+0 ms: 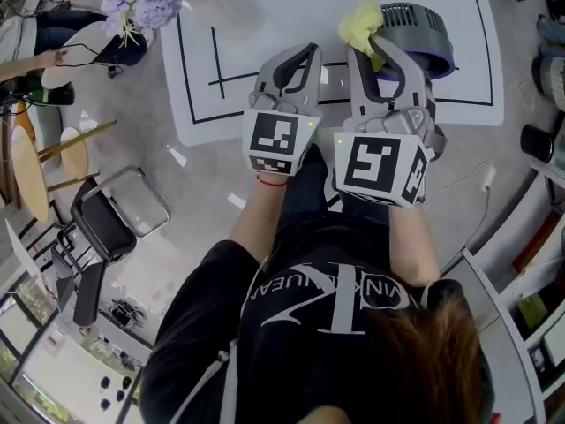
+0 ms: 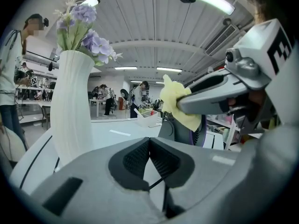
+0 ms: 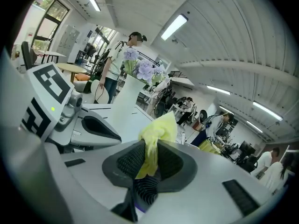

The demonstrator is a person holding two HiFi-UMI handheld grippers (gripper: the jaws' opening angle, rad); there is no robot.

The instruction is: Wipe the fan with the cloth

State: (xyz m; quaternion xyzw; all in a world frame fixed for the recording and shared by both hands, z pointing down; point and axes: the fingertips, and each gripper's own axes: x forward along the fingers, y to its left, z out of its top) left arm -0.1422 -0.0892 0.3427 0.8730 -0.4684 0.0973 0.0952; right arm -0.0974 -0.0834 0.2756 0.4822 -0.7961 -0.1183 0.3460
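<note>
right gripper (image 3: 148, 160) pinches yellow cloth (image 3: 156, 136) beside the fan (image 1: 415, 35).

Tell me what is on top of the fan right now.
The yellow cloth, pinched in the right gripper, overlaps the fan's left rim. The gripper covers the spot beneath the cloth, so whether cloth and fan touch cannot be seen.

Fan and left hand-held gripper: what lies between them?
The right hand-held gripper, shut on the yellow cloth, lies between them, beside the fan; the head view shows this.
</note>
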